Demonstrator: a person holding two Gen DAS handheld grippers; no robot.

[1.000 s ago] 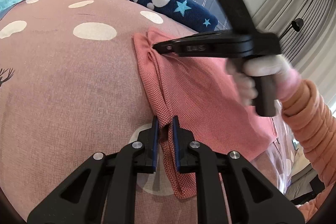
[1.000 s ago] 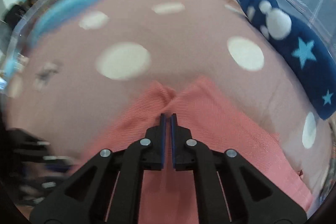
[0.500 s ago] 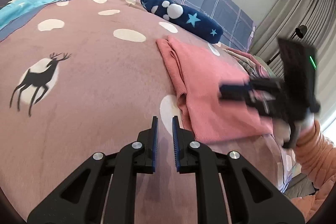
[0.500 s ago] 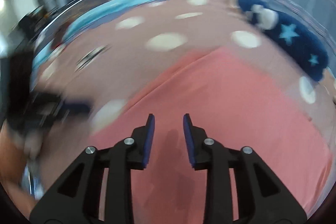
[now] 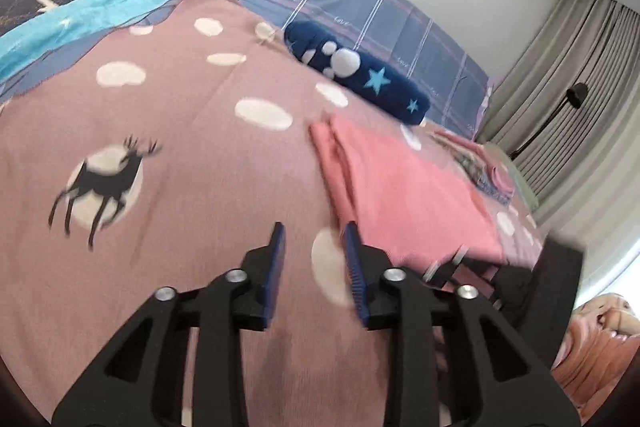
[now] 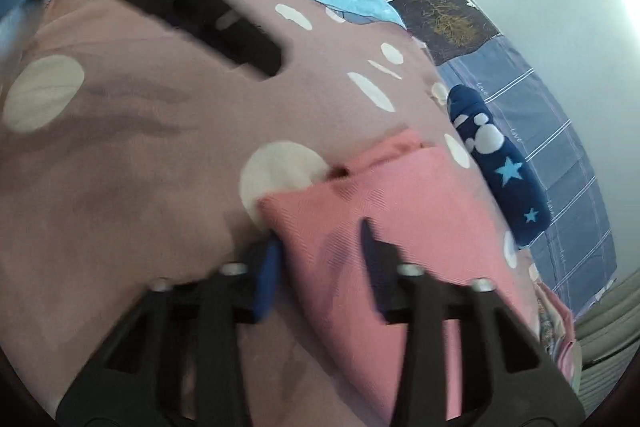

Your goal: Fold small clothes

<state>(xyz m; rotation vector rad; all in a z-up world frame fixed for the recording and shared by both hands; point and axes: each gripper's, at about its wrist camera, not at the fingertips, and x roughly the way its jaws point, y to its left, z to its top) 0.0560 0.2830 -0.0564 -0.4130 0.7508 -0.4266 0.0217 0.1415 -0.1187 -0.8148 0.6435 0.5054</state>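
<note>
Now both tools have let go of the pink garment point(image 5: 416, 187), which lies folded on the bed point(image 5: 168, 163). Left tool point(image 5: 314, 259) spreads, empty; right tool point(image 6: 320, 247) narrows astride its near corner, not yet pinching.

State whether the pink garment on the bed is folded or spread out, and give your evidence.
Folded. The pink garment lies as a compact rectangle on the bedspread, with doubled layers showing along its left edge.
</note>
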